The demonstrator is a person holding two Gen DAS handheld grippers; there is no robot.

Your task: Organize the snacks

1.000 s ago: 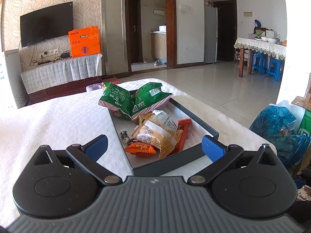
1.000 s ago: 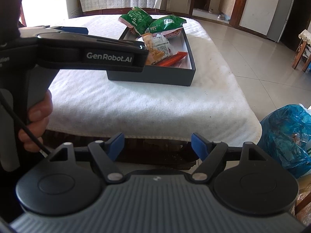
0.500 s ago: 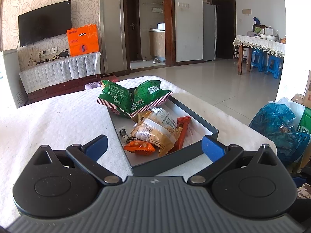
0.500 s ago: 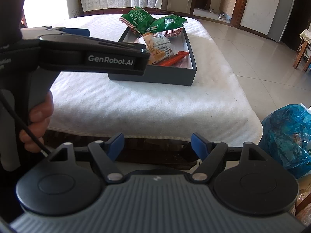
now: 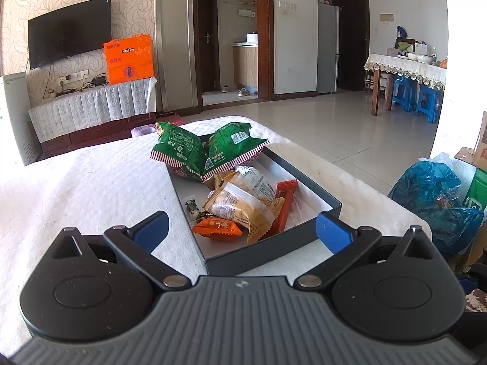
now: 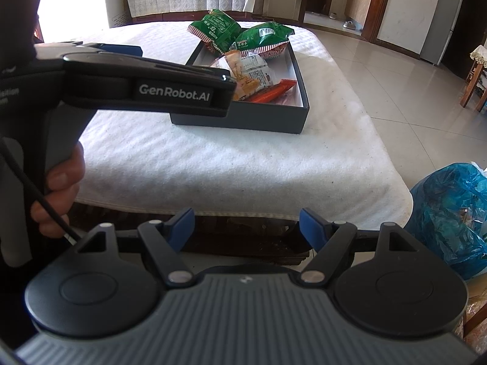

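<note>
A dark grey box (image 5: 307,182) (image 6: 243,117) with a white inside sits on the white-towelled table. It holds two green snack bags (image 5: 210,149) (image 6: 240,35), clear-wrapped pastry packs (image 5: 243,200) (image 6: 249,70), a long orange bar (image 5: 284,200) (image 6: 271,91) and a small orange packet (image 5: 217,226). My left gripper (image 5: 242,231) stands open just short of the box's near corner, nothing between its blue pads. My right gripper (image 6: 246,225) stands open, off the table's near edge, empty. The left gripper's black body (image 6: 146,88) crosses the right wrist view, held by a hand (image 6: 61,188).
The white towel-covered table (image 5: 76,188) (image 6: 228,167) lies bare left of the box. A blue plastic bag (image 5: 435,194) (image 6: 450,213) sits on the floor to the right. Far off are a TV (image 5: 68,42), an orange box (image 5: 129,59) and a dining table (image 5: 404,64).
The left wrist view has shifted very slightly; the box and snacks lie as before. Both grippers stay open and empty.
</note>
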